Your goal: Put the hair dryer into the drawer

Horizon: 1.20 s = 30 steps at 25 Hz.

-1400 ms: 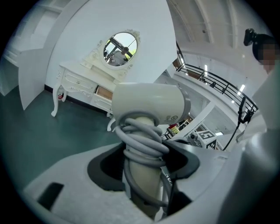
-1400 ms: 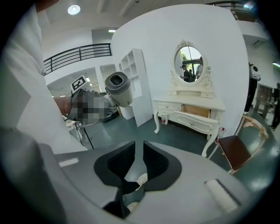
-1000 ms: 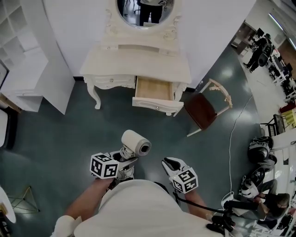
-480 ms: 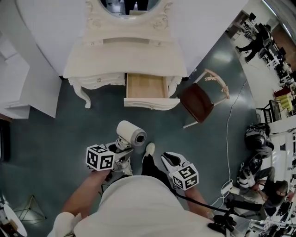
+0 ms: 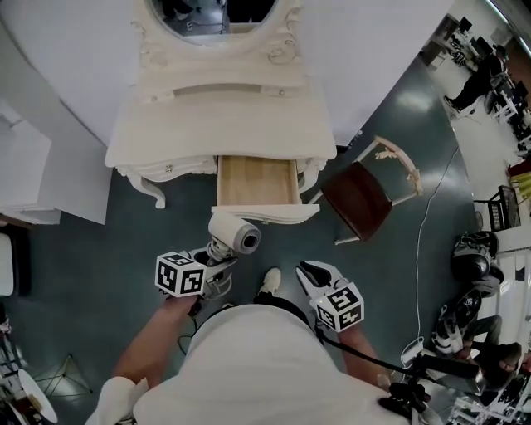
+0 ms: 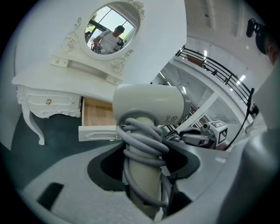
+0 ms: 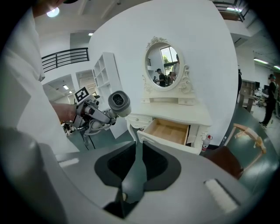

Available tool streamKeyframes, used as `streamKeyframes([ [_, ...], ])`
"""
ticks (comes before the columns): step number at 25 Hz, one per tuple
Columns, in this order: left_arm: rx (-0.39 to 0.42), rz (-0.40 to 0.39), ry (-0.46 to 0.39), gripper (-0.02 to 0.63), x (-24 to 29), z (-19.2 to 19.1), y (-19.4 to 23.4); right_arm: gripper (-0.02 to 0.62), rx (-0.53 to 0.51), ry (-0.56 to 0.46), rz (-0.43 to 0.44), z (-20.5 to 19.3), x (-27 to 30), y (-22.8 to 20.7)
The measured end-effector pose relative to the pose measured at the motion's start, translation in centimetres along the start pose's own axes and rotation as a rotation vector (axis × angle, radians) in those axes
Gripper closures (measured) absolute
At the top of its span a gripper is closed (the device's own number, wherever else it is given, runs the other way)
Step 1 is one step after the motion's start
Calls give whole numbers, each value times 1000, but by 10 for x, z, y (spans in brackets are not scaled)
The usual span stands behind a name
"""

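Observation:
A white hair dryer (image 5: 235, 234) with its grey cord wound round the handle stands upright in my left gripper (image 5: 217, 257), which is shut on the handle. In the left gripper view the hair dryer (image 6: 148, 105) fills the middle, with the left gripper (image 6: 144, 175) gripping low on it. The open wooden drawer (image 5: 257, 181) of the white dressing table (image 5: 220, 116) lies just beyond the dryer's barrel. My right gripper (image 5: 309, 270) hangs to the right, shut and empty. The right gripper view shows the right gripper (image 7: 136, 148), the drawer (image 7: 168, 131) and the dryer (image 7: 118, 103).
A brown-seated chair (image 5: 361, 199) stands right of the dressing table. An oval mirror (image 5: 220, 8) tops the table. A white shelf unit (image 5: 33, 166) is at the left. A cable (image 5: 419, 249) runs over the dark floor at the right. A shoe (image 5: 269, 280) shows between the grippers.
Both grippers have moved toward the dressing table. The hair dryer, once well short of the drawer, is now just in front of the drawer's front panel. The grip is unchanged.

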<state>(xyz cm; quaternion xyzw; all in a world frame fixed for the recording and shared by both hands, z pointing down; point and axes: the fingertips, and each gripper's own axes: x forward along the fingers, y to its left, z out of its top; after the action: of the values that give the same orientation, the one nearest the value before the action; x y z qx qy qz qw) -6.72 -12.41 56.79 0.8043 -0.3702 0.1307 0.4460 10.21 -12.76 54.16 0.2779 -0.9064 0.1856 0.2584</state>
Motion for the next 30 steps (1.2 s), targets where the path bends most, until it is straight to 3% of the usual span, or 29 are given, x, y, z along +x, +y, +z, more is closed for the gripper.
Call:
streamKeyframes([
  [8, 13, 54, 59, 348, 70, 59, 27, 548, 13, 26, 3, 10, 0, -92],
  [15, 77, 50, 189, 347, 123, 94, 60, 549, 72, 41, -34, 21, 19, -127],
  [23, 177, 17, 353, 347, 181, 131, 115, 549, 147, -9, -186, 71, 32, -163],
  [30, 276, 1, 477, 347, 220, 140, 152, 549, 228, -10, -305, 79, 37, -175],
])
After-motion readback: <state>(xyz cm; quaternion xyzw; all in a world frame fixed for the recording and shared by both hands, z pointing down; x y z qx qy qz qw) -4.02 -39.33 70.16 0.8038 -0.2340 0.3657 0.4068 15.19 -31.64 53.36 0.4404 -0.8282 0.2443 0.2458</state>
